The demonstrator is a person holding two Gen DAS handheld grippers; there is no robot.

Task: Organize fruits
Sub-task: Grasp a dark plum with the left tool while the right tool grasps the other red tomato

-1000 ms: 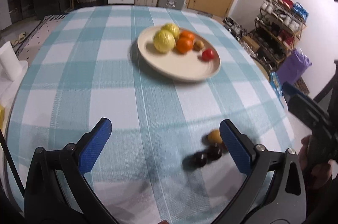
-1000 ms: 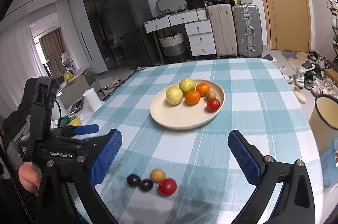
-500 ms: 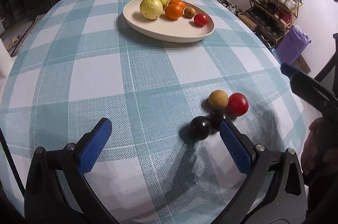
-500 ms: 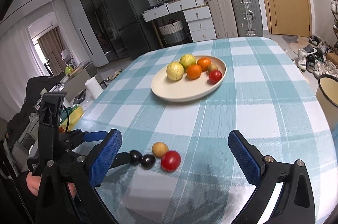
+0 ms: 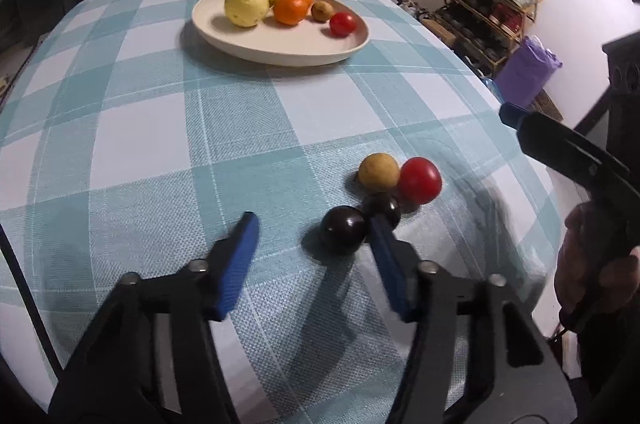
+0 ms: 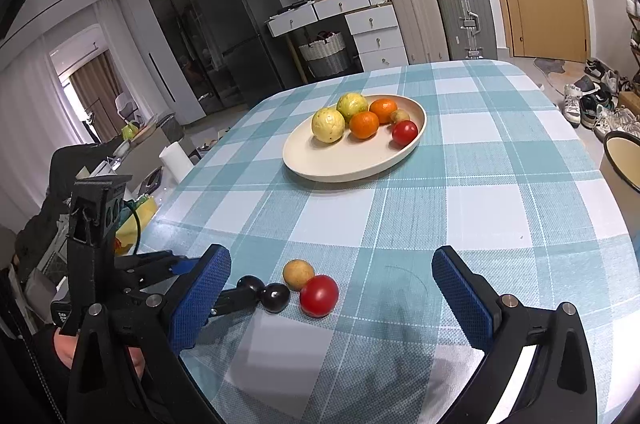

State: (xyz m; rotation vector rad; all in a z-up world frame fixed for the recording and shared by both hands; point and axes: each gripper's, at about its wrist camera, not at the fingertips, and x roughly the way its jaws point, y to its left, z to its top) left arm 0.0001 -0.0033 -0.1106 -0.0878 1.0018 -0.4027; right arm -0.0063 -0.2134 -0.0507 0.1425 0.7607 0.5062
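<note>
A cream plate [image 5: 256, 47] [image 6: 320, 163] holds two yellow-green fruits, two oranges, a small brown fruit and a red tomato. Near the table's front edge lie a dark plum [image 5: 343, 230] [image 6: 250, 284], a second dark plum [image 5: 383, 206] [image 6: 276, 297], a tan round fruit [image 5: 378, 171] [image 6: 298, 274] and a red tomato [image 5: 420, 179] [image 6: 319, 295]. My left gripper [image 5: 314, 244] is open, low over the table, its right finger between the two plums, the nearer plum between its fingers. My right gripper [image 6: 332, 288] is open and empty, above the loose fruits.
The table wears a teal and white checked cloth [image 5: 140, 111]. The right gripper's arm [image 5: 572, 159] and hand hang past the table's right edge. A cream pot [image 6: 624, 159] stands off the table at right. Drawers and suitcases stand behind.
My left gripper has come forward and down to the loose fruits and its jaws have narrowed around the nearer dark plum. My right gripper has moved slightly closer to the table.
</note>
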